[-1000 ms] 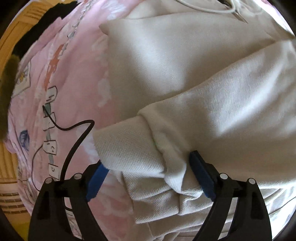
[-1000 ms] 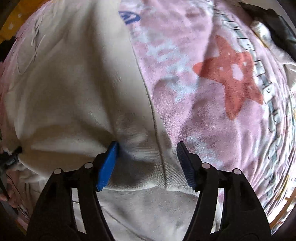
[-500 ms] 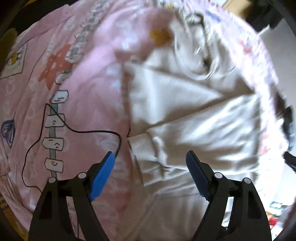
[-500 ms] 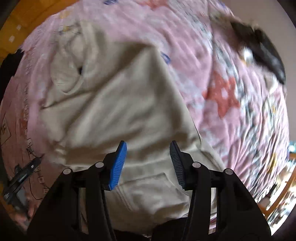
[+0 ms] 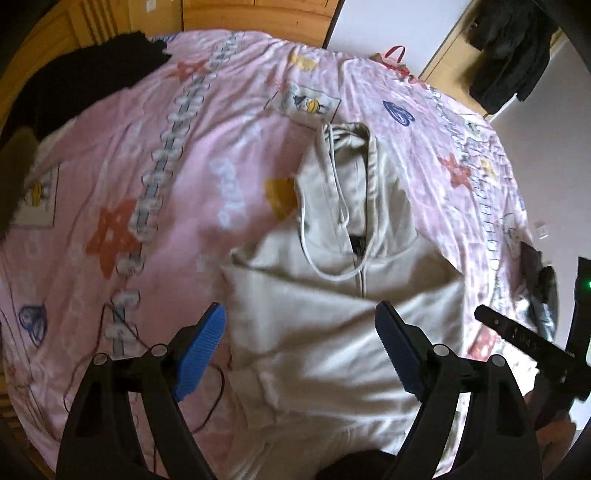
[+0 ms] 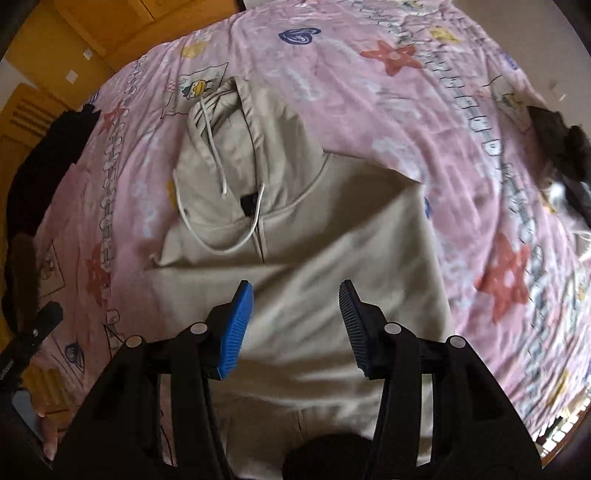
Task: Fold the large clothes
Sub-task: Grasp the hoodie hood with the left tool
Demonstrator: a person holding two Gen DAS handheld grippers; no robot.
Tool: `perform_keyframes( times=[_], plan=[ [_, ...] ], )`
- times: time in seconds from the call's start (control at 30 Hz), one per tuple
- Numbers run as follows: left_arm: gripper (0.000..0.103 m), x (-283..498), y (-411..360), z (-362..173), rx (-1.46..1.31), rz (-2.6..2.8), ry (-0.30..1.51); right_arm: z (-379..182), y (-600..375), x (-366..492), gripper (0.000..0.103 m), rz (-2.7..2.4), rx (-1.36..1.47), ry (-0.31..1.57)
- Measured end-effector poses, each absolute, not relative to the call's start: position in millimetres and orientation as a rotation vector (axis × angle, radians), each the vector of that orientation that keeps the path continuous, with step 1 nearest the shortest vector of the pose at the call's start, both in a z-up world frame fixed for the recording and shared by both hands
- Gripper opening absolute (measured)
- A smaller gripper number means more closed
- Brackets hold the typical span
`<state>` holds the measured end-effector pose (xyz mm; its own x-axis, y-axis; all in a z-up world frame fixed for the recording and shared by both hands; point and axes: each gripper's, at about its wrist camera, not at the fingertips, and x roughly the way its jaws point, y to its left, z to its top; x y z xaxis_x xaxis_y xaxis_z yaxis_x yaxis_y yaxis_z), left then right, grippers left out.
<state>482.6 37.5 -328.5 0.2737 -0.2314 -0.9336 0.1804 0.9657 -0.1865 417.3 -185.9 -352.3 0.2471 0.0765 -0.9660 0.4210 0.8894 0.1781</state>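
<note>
1. Left wrist view: the left gripper (image 5: 301, 350) hangs above the beige hoodie (image 5: 332, 317), fingers wide, nothing between them.
2. The right gripper (image 6: 295, 325), fingers half apart, holds nothing.
3. The hoodie lies partly folded on the pink bedspread (image 6: 461, 110).

I am looking past a bed under a pink printed cover (image 5: 110, 155), with wooden cupboards (image 6: 110, 26) standing behind it, a white wall (image 5: 388, 22), and dark clothes hanging (image 5: 506, 48) at right.
</note>
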Motion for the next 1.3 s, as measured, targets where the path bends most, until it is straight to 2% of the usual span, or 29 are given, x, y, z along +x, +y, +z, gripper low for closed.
perform_keyframes(
  times=[0.2, 0.23, 0.3, 0.5, 0.6, 0.83, 1.03, 1.13, 1.2, 1.3],
  plan=[
    [0.082, 530, -19, -371, 0.027, -0.219, 1.306, -410, -254, 512, 0.048, -0.135, 0.548, 1.356],
    [0.082, 536, -26, -378, 0.025, -0.214, 1.32, -418, -265, 532, 0.05, -0.106, 0.579, 1.363],
    [0.082, 553, -46, -397, 0.078, -0.186, 1.345, -426, -280, 569, 0.06, -0.051, 0.596, 1.341],
    [0.084, 600, -80, -435, 0.161, -0.183, 1.398, -453, -304, 634, 0.074, 0.062, 0.762, 1.294],
    [0.085, 626, -93, -446, 0.194, -0.22, 1.413, -478, -312, 658, 0.075, 0.054, 0.857, 1.308],
    [0.087, 692, -106, -478, 0.199, -0.247, 1.528, -514, -304, 717, 0.075, 0.075, 0.836, 1.367],
    [0.087, 751, -95, -516, 0.01, -0.214, 1.616, -539, -302, 771, 0.075, 0.086, 0.76, 1.426],
    [0.087, 777, -89, -536, -0.134, -0.206, 1.638, -559, -301, 789, 0.076, 0.163, 0.832, 1.464],
    [0.087, 790, -86, -550, -0.249, -0.209, 1.651, -571, -299, 793, 0.08, 0.199, 0.879, 1.492],
    [0.087, 802, -83, -568, -0.343, -0.197, 1.671, -577, -290, 801, 0.082, 0.231, 0.804, 1.513]
  ],
)
